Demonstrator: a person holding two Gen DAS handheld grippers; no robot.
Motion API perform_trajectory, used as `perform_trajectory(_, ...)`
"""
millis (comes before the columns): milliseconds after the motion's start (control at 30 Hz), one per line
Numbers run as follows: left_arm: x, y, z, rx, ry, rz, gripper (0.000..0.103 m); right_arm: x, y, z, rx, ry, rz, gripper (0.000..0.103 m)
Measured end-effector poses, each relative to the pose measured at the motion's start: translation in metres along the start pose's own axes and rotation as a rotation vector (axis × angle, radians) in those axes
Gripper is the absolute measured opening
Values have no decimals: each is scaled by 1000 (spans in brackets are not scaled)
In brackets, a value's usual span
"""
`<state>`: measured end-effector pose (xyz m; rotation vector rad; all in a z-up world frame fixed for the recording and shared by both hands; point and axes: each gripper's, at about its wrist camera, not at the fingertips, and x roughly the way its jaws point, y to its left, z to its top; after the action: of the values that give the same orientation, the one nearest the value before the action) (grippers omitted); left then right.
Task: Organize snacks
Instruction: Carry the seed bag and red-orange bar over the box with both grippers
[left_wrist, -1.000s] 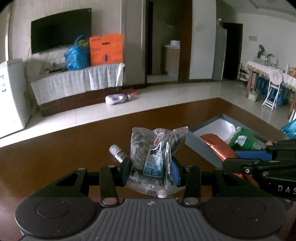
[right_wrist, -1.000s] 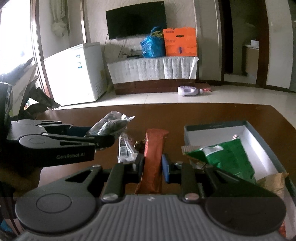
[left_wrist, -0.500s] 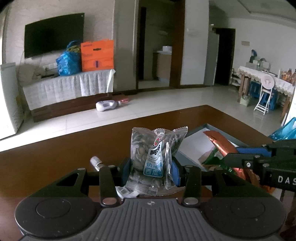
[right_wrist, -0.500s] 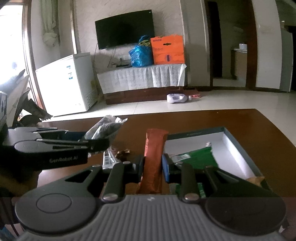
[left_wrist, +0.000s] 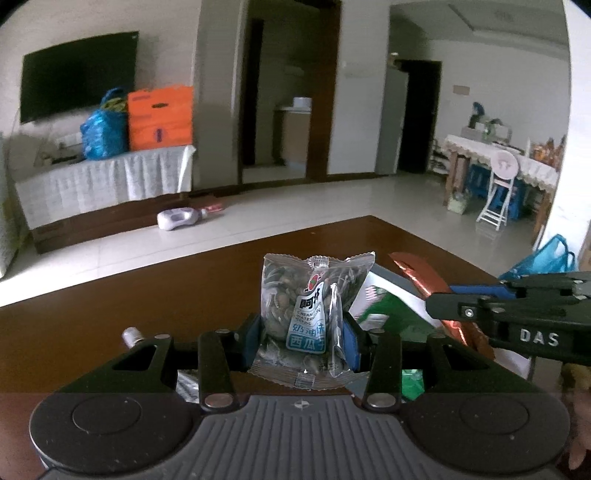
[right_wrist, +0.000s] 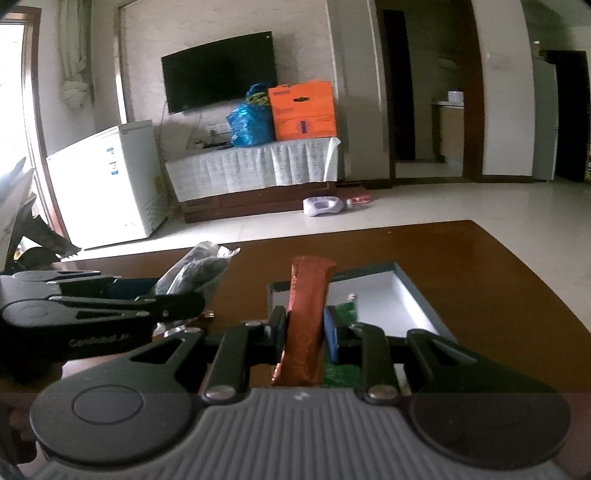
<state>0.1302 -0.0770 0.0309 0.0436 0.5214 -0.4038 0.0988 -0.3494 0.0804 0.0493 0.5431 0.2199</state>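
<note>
My left gripper (left_wrist: 301, 338) is shut on a clear packet of watermelon seeds (left_wrist: 314, 314), held upright above the brown table. My right gripper (right_wrist: 304, 332) is shut on a long copper-orange snack bar (right_wrist: 306, 314), standing upright between the blue pads. Just beyond it lies the open grey box (right_wrist: 406, 284) with a white inside, and a green snack bag (right_wrist: 347, 306) sits in it. In the left wrist view the right gripper (left_wrist: 517, 317) with the orange bar (left_wrist: 424, 284) shows at the right, over the box (left_wrist: 388, 291). In the right wrist view the left gripper (right_wrist: 110, 314) holds the seed packet (right_wrist: 199, 269) at the left.
A small silver-capped item (left_wrist: 131, 336) and another wrapper (left_wrist: 186, 384) lie on the table (left_wrist: 166, 295) under the left gripper. Beyond the table are tiled floor, a white freezer (right_wrist: 107, 184), a TV stand and a white bottle (right_wrist: 325, 205) on the floor.
Both grippers have moved to the right over the table, each still holding its snack. The box has come nearer under the right gripper and next to the seed packet.
</note>
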Motion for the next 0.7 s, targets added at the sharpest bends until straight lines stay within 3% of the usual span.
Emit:
perform_trajectory(267, 9, -18, -4, 25, 16, -38, 45, -8, -24, -4, 17, 6, -28, 22)
perform_trajectory(700, 18, -27, 0, 44, 16, -69, 45, -9, -24, -2, 22, 12, -52, 22)
